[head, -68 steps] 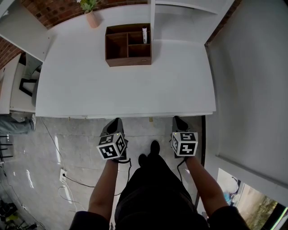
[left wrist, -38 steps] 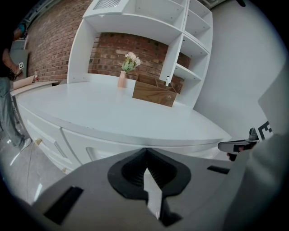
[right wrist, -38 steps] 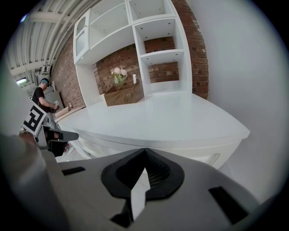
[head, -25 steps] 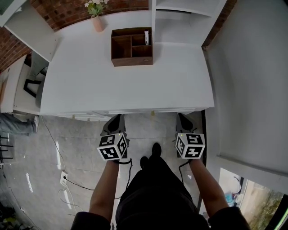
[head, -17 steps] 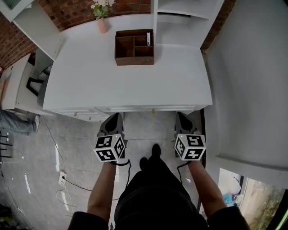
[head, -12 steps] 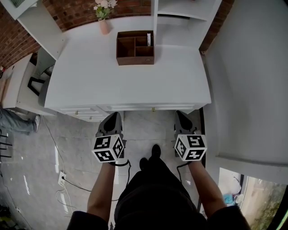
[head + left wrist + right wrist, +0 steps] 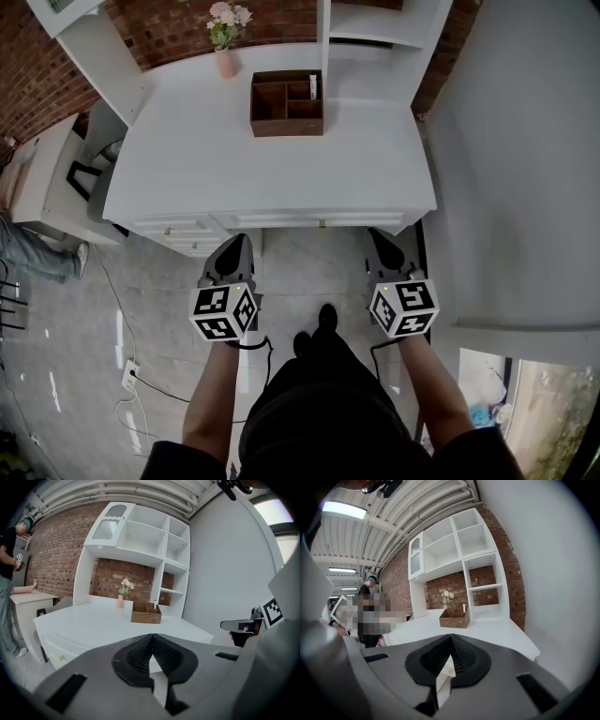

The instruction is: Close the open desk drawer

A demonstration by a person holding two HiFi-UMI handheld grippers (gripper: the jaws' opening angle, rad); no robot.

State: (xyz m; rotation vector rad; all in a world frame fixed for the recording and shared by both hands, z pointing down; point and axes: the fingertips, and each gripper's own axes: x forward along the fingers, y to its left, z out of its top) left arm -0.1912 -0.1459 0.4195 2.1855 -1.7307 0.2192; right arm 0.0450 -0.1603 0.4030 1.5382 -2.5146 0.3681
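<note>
Along the near edge of the white bench, at 12 o'clock from the person, the drawer is seen as a thin white strip. Its long axis runs from 9 to 3 o'clock and its front faces 6 o'clock, with a small knob at the middle. How far it stands out from the bench cannot be told from above. The left gripper is held just short of the strip's left end and the right gripper just short of its right end. Both point toward 12 o'clock over bare grey floor, which lies open between them. In the left gripper view the jaws of the left gripper are seen pressed together at the tips with nothing between them. The jaws of the right gripper are likewise closed and empty, with the bench front framed beyond them. Room at 3 o'clock is cut short by a white wall close beside the right gripper. At 9 o'clock a lower side cabinet stands apart from the bench. A wooden organiser and a vase of flowers are set at the bench's far edge.
</note>
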